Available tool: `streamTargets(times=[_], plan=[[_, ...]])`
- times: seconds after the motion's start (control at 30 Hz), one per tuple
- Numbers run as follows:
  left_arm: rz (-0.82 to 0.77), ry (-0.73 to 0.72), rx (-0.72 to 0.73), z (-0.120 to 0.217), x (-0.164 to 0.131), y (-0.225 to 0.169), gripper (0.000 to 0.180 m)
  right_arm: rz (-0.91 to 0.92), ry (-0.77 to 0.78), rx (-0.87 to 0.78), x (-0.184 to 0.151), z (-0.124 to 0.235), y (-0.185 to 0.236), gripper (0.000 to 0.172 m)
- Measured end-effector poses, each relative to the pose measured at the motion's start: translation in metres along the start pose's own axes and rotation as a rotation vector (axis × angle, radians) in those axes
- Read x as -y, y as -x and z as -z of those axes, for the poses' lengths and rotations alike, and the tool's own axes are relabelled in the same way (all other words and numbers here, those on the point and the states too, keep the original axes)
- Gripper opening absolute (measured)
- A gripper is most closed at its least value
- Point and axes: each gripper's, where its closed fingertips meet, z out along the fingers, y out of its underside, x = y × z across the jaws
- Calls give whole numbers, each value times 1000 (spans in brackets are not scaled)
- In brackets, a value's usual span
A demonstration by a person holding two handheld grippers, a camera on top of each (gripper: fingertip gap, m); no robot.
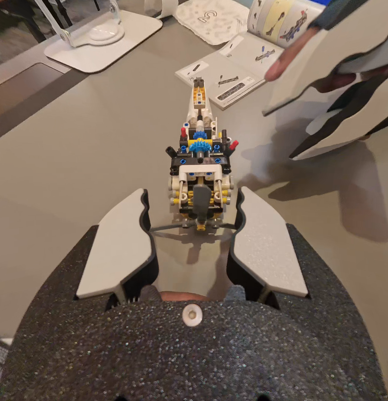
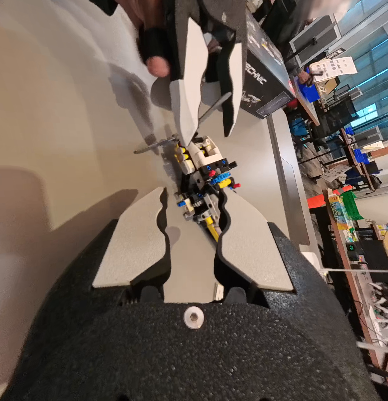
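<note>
1. Grey table (image 1: pixel 80 173) is seen bearing a brick model (image 1: pixel 199 173), white, black and yellow with blue gears, laid lengthwise from 6 to 12 o'clock in the left wrist view.
2. The left gripper (image 1: pixel 193 206) is held spread wide about the model's near end; a gap is seen beside each pad, so nothing is pinched.
3. The right gripper (image 2: pixel 194 204) is held spread at 2 o'clock of the model; no pad is seen pressing on it.
4. An open booklet (image 1: pixel 232 71) is laid at 1 o'clock.
</note>
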Motion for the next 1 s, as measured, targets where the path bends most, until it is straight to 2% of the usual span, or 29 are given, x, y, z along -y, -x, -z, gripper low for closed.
streamTargets(times=[0.2, 0.6, 1.0], plan=[[12, 14, -54, -14, 1, -4, 79, -34, -46, 89, -2, -21, -16, 45], [-18, -40, -61, -24, 8, -7, 71, -4, -114, 261, -4, -34, -14, 23], [-55, -55, -51, -32, 10, -7, 65, 28, -102, 303, -6, -40, -12, 15]])
